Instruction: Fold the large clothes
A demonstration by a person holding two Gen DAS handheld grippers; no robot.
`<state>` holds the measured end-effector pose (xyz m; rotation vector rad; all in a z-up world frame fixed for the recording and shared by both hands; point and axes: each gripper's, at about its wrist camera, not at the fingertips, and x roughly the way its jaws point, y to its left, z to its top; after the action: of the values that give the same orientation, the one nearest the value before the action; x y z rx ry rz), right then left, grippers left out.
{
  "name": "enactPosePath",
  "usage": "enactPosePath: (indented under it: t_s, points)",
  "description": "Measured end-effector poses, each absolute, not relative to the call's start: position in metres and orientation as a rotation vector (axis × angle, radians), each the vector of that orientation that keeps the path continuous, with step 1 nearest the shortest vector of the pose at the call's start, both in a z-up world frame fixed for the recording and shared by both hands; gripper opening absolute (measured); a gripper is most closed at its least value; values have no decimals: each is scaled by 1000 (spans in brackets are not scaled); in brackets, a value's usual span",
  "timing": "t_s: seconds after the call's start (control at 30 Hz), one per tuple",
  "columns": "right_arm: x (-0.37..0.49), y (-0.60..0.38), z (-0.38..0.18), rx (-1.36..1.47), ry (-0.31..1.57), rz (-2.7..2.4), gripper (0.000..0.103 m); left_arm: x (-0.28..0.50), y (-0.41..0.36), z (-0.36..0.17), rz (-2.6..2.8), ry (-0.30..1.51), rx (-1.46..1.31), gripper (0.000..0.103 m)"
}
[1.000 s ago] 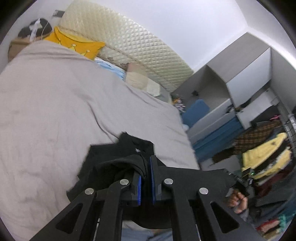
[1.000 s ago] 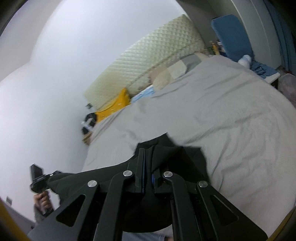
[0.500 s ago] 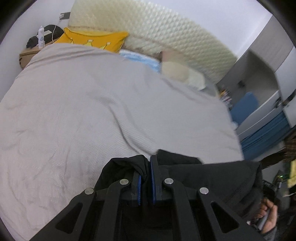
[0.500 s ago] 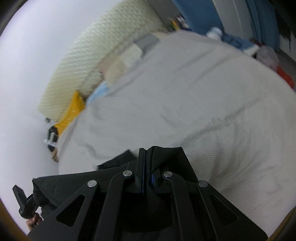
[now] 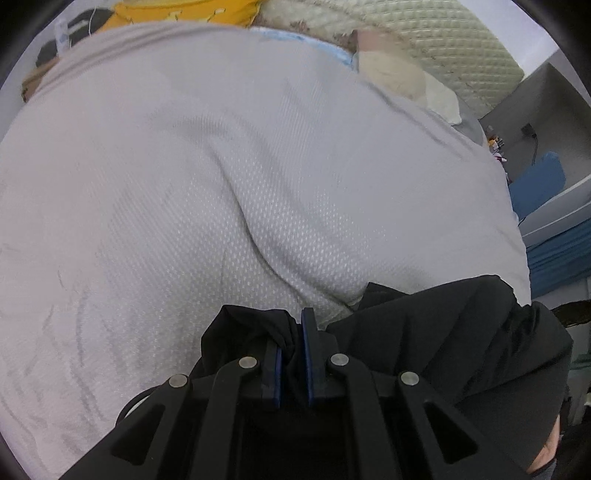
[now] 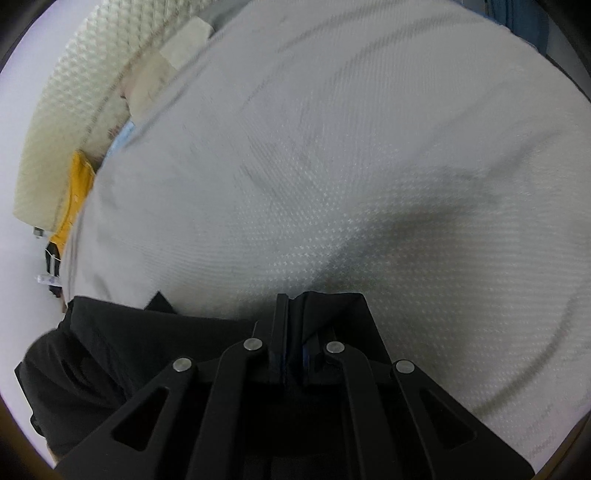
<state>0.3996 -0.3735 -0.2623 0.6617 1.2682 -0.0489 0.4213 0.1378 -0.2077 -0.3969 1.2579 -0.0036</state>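
Observation:
A large black garment [image 5: 454,332] hangs stretched between my two grippers, close over the grey bedspread [image 5: 221,166]. My left gripper [image 5: 293,325] is shut on a bunched edge of it, and the cloth runs off to the right. In the right wrist view my right gripper [image 6: 291,306] is shut on another edge of the black garment [image 6: 122,350], which spreads to the left. The garment's lower part is hidden behind the gripper bodies.
The bed carries a yellow pillow [image 5: 177,11], a beige pillow [image 5: 391,74] and a quilted cream headboard [image 5: 443,48] at its far end. A blue chair [image 5: 535,181] and grey cabinets stand to the right of the bed. The bedspread [image 6: 369,166] has soft wrinkles.
Both grippers have swung forward and down towards the bedspread, carrying the black garment with them. The bed now fills both views. Both stay shut on the cloth.

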Motion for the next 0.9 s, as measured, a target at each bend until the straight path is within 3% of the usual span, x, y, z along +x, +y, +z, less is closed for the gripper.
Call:
enactPosePath:
  t_s: [0.2, 0.37, 0.47, 0.53, 0.67, 0.9]
  points:
    - [391, -385, -257, 709, 1286, -19, 7, 413, 149, -201, -60, 1274, -489, 11]
    - [360, -395, -227, 734, 1258, -2, 11, 380, 166, -159, -101, 1203, -557, 14]
    - [340, -399, -196, 720, 1229, 7, 21, 359, 178, -129, -144, 1199, -598, 22]
    - [330, -401, -171, 704, 1191, 13, 46, 344, 186, -107, -155, 1192, -595, 28]
    - [306, -402, -110, 615, 1110, 9, 48, 312, 192, -58, -120, 1094, -508, 67]
    - [277, -358, -47, 443, 963, 52, 58, 260, 149, 1, -185, 893, -343, 67]
